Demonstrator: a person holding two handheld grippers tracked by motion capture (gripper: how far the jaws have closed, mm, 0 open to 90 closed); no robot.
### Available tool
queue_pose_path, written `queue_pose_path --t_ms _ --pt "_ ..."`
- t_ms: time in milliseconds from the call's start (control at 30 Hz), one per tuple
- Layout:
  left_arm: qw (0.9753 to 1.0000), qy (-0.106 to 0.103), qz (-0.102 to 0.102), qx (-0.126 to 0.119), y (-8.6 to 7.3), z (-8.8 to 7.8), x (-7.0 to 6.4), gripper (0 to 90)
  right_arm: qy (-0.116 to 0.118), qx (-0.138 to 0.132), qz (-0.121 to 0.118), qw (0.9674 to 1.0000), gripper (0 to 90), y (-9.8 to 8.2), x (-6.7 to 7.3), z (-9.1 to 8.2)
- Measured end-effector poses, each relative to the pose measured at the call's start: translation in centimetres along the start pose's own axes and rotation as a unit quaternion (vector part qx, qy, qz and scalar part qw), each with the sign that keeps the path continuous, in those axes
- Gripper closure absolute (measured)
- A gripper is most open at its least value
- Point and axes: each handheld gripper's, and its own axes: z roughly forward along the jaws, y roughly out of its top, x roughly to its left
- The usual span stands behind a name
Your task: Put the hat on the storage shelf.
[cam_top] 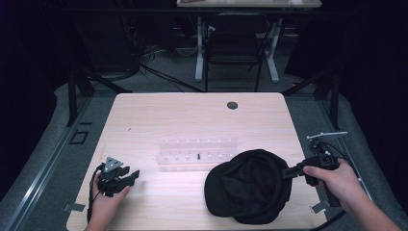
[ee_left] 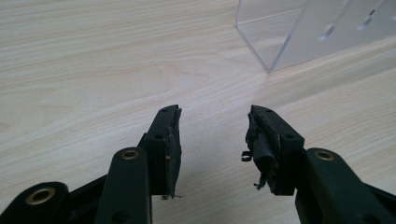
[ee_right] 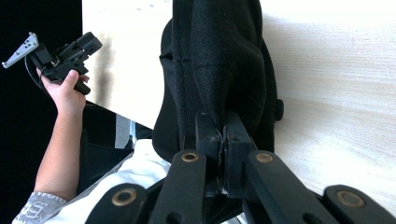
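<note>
While the right gripper (cam_top: 286, 172) is clamped on the edge of the black cap (cam_top: 249, 185) at the lower right of the tabletop (cam_top: 192, 115), lifting seems underway, and next the left gripper (cam_top: 126, 176), jaws apart and empty, should reach across

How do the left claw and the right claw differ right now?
The left claw is open with nothing between its jaws; the right claw is shut on the black cap's edge. The left sits low over the table; the right lifts the cap. Both are black, hand-held.
</note>
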Motion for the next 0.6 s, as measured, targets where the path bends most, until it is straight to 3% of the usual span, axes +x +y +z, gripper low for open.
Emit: queue_pose_path --t_ms 433,567,600 --pt "1.0 0.001 0.0 -0.002 0.0 0.1 0.0 54.3 0.014 0.006 -0.014 0.9998 88.2 0.2 1.7 -1.8" --pt "1.0 0.001 0.0 -0.001 0.0 0.1 -0.1 54.3 0.023 -0.01 -0.013 0.9996 88.2 0.1 2.4 -2.4" --pt "1.0 0.001 0.0 -0.001 0.0 0.1 -0.1 54.3 0.022 0.001 -0.019 0.9996 88.3 0.2 2.4 -2.8"
